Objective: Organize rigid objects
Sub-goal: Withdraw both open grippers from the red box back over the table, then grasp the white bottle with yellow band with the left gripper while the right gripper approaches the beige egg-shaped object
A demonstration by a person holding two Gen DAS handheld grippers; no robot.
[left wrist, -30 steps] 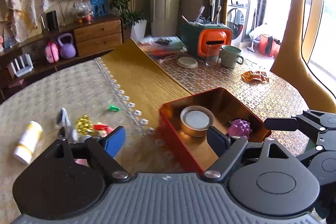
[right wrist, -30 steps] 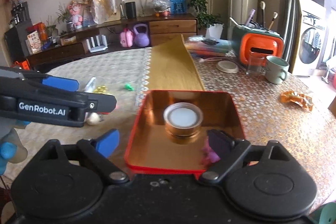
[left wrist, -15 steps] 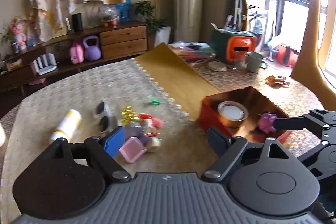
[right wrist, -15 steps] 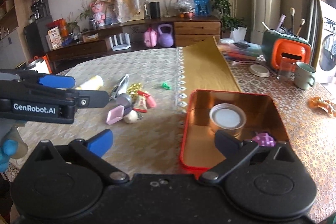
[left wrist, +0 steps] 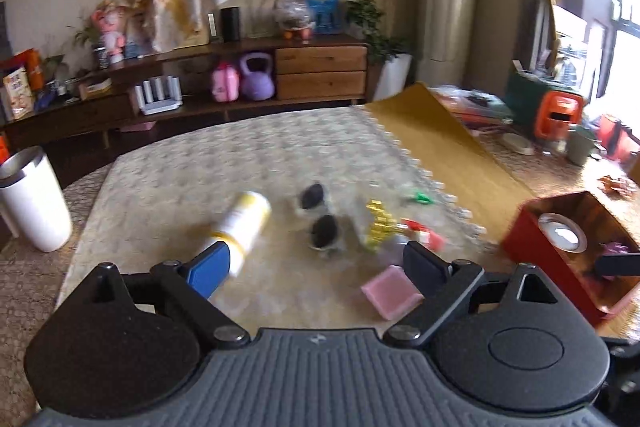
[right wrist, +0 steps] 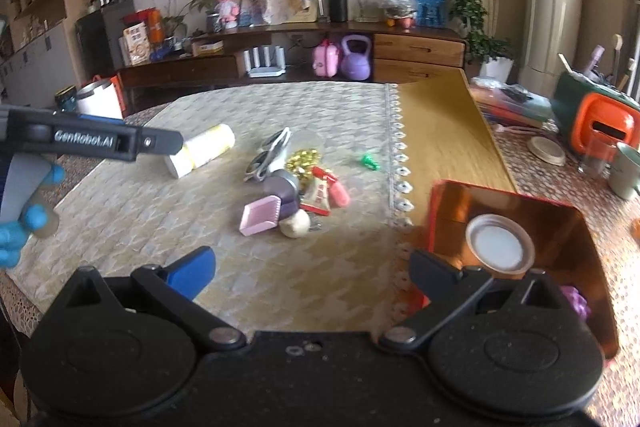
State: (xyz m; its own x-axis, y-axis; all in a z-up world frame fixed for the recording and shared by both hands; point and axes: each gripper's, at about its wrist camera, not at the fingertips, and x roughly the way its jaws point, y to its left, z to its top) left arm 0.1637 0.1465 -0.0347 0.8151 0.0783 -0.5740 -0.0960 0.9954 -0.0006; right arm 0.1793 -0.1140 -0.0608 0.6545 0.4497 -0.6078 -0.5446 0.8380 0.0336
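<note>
Above the cloth, left gripper (left wrist: 316, 265) jaws opening, empty; right gripper (right wrist: 310, 269) spread wide, empty.

The left claw (left wrist: 316, 263), opening and empty, hangs over the counter (left wrist: 180, 179): bottle (left wrist: 244, 223) at its left finger, pink box (left wrist: 390, 291) at its right, red tray (left wrist: 560, 259) farther right.
</note>
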